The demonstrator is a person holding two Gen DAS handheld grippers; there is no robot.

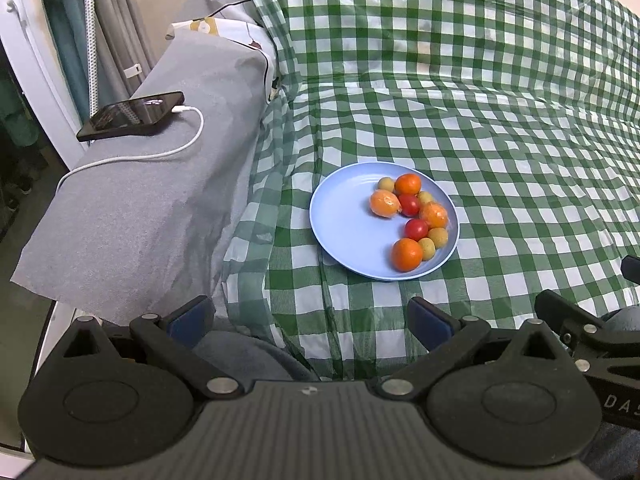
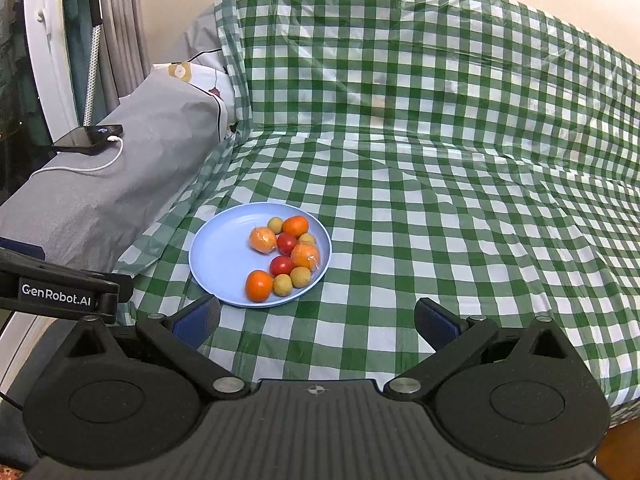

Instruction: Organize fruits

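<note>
Setting: a home bedroom. A bed is covered with a thin green-and-white checked plastic sheet (image 2: 440, 160), creased over the mattress and rising at the far end. At the bed's left side lies a long grey fabric-covered bolster (image 1: 132, 200), with a white patterned pillow (image 2: 192, 76) at its far end. A black smartphone (image 1: 132, 116) rests on the grey cover, a white charging cable (image 1: 160, 152) plugged in. Grey pleated curtains (image 2: 124, 28) hang beside a white-framed window (image 2: 36, 40).
</note>
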